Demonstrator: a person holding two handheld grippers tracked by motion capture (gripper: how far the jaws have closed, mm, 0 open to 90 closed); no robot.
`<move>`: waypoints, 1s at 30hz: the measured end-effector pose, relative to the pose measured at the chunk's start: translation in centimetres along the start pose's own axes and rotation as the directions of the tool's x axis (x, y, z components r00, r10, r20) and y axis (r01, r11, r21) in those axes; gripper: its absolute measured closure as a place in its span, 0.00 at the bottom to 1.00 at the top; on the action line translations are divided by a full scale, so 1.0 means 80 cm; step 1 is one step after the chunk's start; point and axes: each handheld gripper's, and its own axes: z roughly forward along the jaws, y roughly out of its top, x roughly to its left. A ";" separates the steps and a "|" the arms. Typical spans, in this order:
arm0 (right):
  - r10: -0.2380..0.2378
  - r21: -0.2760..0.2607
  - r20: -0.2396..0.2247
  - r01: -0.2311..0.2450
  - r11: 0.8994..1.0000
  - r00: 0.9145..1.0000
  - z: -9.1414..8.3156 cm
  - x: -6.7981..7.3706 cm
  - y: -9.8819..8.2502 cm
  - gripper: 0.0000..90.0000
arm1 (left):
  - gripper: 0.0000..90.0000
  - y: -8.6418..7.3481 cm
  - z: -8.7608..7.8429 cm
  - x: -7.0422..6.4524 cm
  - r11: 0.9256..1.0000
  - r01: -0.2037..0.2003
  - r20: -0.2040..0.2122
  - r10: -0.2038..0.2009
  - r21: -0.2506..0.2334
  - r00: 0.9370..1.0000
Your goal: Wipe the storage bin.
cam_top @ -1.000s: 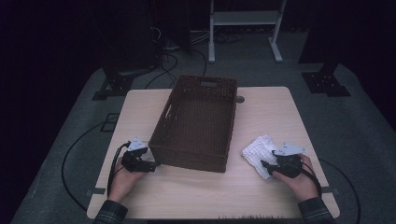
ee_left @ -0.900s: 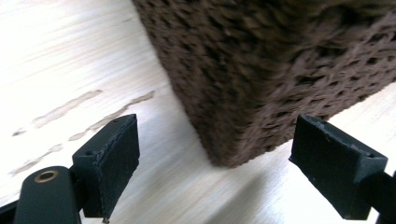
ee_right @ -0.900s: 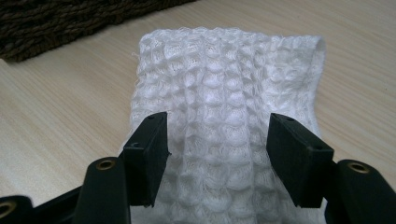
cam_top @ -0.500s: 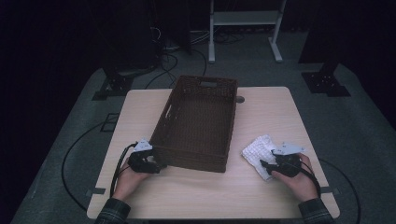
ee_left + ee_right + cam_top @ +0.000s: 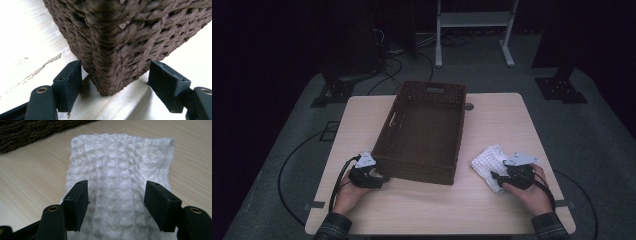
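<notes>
The left gripper [image 5: 379,177] has slid up to the wicker basket [image 5: 424,132], its jaws closing around the near corner, one touching, one apart. The right gripper [image 5: 498,176] straddles the white cloth [image 5: 487,162] with wide jaws on the pale wooden bench [image 5: 502,117]; dark room, grey floor [image 5: 597,135].

It looked like a lab or a recording room, not a home. One small wooden tabletop [image 5: 492,215] stood alone on a grey carpet floor [image 5: 597,150], and everything around it was dark. Black cables [image 5: 402,55] lay across the floor, black stand feet [image 5: 560,90] sat near the tabletop, and a white metal frame [image 5: 474,25] stood at the back.
</notes>
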 end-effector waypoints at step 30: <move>0.052 0.053 -0.073 -0.048 0.997 0.996 0.037 -0.013 0.011 0.49 | 0.36 0.001 0.000 -0.003 1.000 -0.008 0.000 0.008 -0.002 1.000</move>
